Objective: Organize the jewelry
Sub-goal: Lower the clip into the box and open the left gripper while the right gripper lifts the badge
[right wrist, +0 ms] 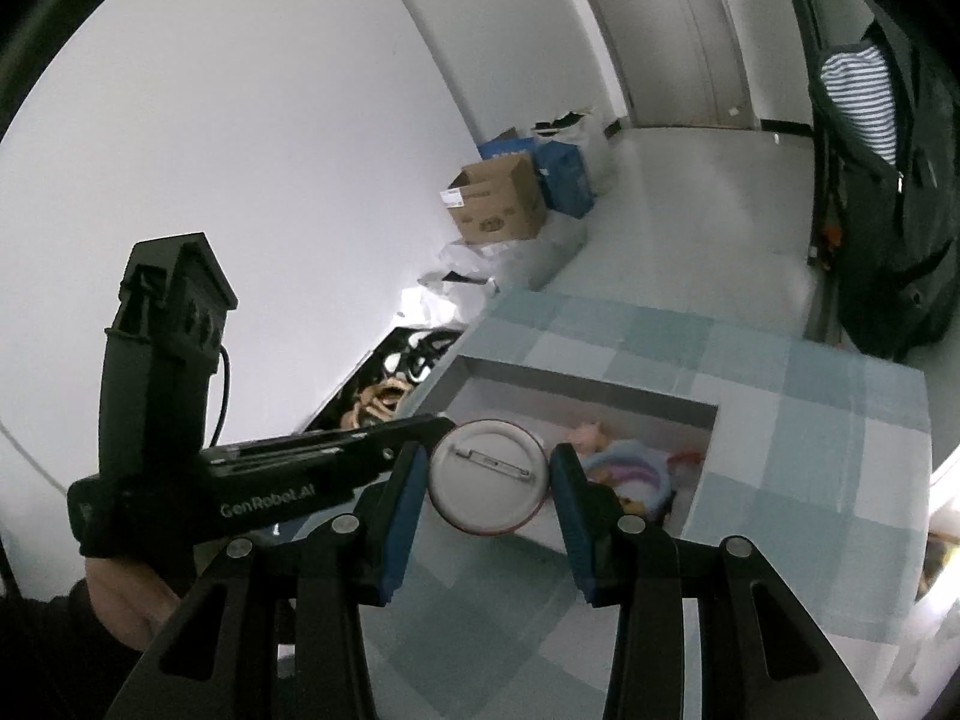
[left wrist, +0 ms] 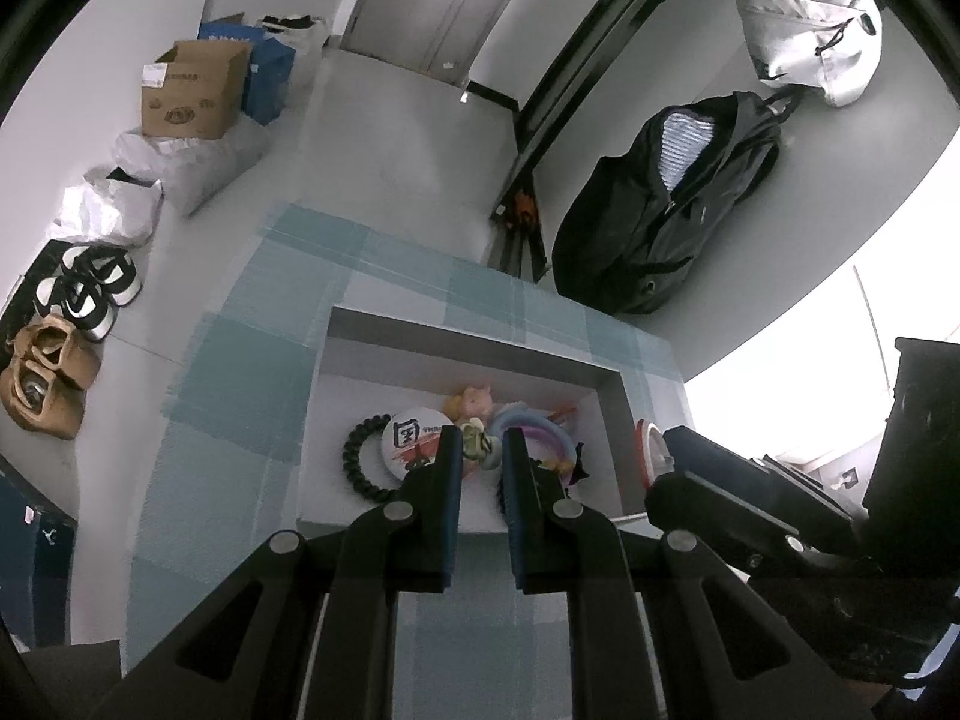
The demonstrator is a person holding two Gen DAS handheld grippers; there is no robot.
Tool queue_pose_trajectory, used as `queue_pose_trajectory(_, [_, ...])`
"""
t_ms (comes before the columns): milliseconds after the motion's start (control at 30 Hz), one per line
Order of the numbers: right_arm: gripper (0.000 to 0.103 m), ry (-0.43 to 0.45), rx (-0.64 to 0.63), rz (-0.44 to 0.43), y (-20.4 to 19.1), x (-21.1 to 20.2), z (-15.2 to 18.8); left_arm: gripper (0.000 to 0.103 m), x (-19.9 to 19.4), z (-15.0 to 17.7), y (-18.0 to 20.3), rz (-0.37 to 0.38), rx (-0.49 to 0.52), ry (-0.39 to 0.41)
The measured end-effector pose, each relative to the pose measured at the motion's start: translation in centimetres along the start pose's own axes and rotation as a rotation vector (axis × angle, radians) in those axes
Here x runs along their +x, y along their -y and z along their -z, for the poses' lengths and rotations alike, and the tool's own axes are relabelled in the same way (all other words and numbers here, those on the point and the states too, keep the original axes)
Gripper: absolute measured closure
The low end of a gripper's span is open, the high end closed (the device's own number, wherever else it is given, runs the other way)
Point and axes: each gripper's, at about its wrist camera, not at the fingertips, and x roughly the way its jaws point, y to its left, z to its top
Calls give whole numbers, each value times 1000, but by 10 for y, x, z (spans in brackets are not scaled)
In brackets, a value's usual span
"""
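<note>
A shallow white box (left wrist: 474,354) sits on a blue-checked tablecloth (left wrist: 240,372). In it lie a black bead bracelet (left wrist: 355,459), a round pin badge (left wrist: 414,438), a small figurine (left wrist: 471,402) and pastel ring-shaped hair pieces (left wrist: 540,426). My left gripper (left wrist: 483,450) hovers over the box's near side, jaws a little apart, holding nothing. My right gripper (right wrist: 489,474) is shut on a round pin badge (right wrist: 489,476), its silver back with the pin facing the camera, held above the box's near edge (right wrist: 576,387). This badge shows at the box's right edge in the left wrist view (left wrist: 651,450).
The table's far edge drops to a grey floor. Cardboard and blue boxes (left wrist: 195,90), plastic bags and shoes (left wrist: 90,288) line the left wall. A black jacket (left wrist: 666,204) and a white bag (left wrist: 810,42) hang on the right. The other hand-held gripper (right wrist: 180,420) is close at left.
</note>
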Motion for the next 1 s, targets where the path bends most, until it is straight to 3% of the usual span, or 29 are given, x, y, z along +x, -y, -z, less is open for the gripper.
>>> queue_pose_trajectory(267, [62, -19, 57, 14, 19, 8, -9, 94, 18, -4, -3, -18, -12, -56])
queue_pose_trajectory(1000, [62, -58, 149, 33, 43, 34, -16, 94, 34, -16, -9, -1, -57, -74])
